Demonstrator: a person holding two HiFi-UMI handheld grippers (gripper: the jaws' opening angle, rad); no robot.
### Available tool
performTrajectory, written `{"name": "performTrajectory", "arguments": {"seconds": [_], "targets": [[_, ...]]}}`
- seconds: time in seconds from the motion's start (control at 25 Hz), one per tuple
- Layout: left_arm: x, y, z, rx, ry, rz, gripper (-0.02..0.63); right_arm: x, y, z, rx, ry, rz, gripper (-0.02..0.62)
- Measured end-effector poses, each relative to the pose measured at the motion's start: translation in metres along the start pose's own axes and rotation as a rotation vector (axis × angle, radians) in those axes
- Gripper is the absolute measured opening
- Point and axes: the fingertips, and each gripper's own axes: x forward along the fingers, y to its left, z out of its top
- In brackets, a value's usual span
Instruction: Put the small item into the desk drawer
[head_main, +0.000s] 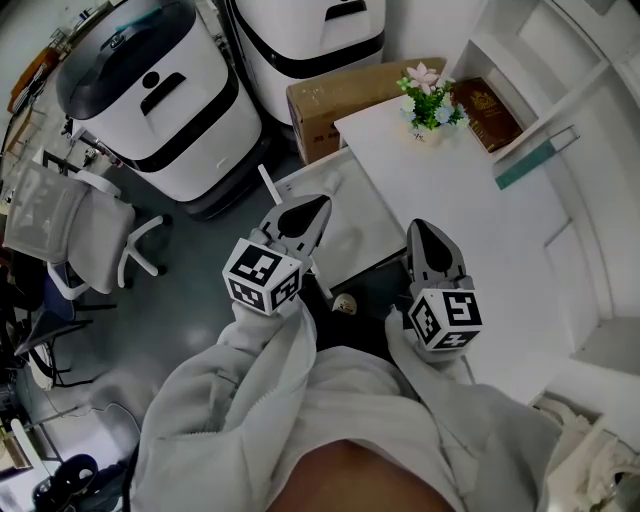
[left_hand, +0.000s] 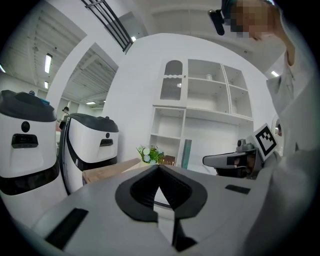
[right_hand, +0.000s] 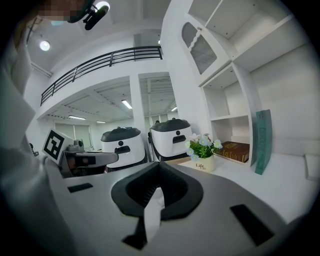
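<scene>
With left hand-held gripper (head_main: 318, 207) and right hand-held gripper (head_main: 421, 230) closed empty, the small round item (head_main: 344, 303) is judged light, rigid, best pinched across its sides.

Small pale round item (head_main: 344, 303) lies on dark ground beside white drawer (head_main: 345, 215).

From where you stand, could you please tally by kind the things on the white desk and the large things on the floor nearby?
White machines with dark tops: 2
Cardboard box: 1
Office chair: 1
Potted flowers: 1
Books: 2, a brown book and a teal book
Total: 7
</scene>
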Motion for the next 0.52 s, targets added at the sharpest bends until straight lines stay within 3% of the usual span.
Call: {"name": "performTrajectory", "arguments": {"seconds": [0.52], "targets": [[0.000, -0.016, -0.005, -0.012, 0.000, -0.046, 0.015, -0.006, 0.004, -0.007, 0.002, 0.018, 0.005, 0.032]]}}
